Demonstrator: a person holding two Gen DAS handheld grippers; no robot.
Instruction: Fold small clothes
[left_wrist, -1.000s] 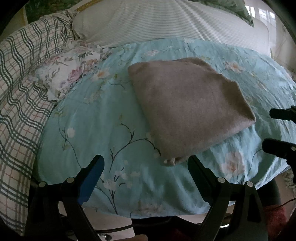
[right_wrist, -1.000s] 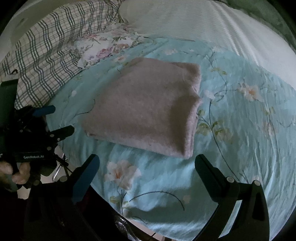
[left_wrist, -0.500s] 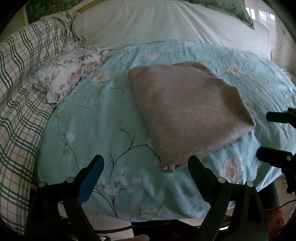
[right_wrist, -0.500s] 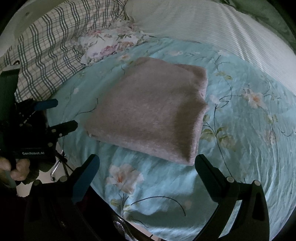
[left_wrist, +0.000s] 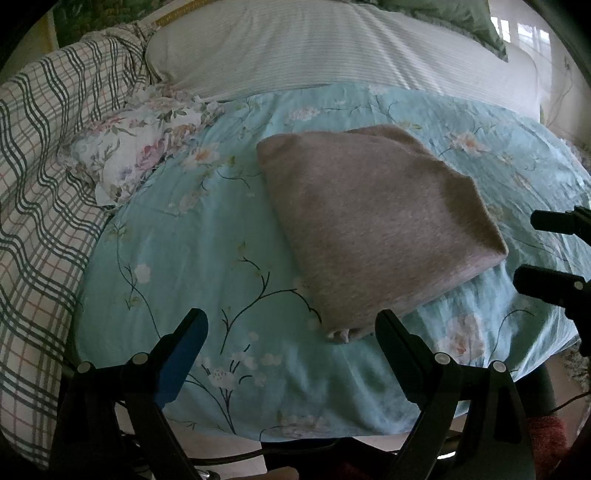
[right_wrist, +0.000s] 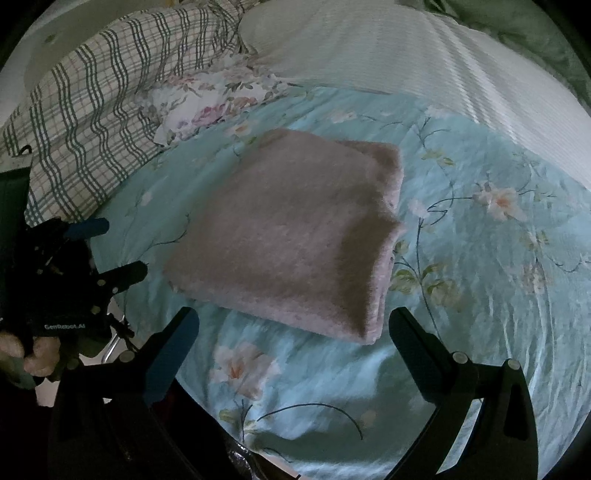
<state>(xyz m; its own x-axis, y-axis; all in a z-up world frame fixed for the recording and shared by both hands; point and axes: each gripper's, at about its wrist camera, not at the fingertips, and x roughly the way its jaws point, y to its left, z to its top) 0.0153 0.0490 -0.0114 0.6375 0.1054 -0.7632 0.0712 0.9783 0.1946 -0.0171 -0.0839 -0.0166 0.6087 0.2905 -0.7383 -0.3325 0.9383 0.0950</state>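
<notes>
Folded pink-grey garment (left_wrist: 373, 236) lying flat on the light-blue flowered sheet (left_wrist: 192, 243), long axis running from the near bed edge towards the striped pillow (left_wrist: 332, 48). Left gripper (left_wrist: 291, 332) and right gripper (right_wrist: 293, 321) held low at the bed edge, both spread wide, gripping nothing, clear of the garment.

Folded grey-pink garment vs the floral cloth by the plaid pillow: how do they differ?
The garment is plain grey-pink; the floral cloth is white with printed flowers. The garment lies folded into a neat flat rectangle; the floral cloth is crumpled with ragged edges. The garment sits mid-sheet, in front of both open tongs; the floral cloth lies farther back against the plaid pillow. Both rest on the blue floral sheet, untouched.
</notes>
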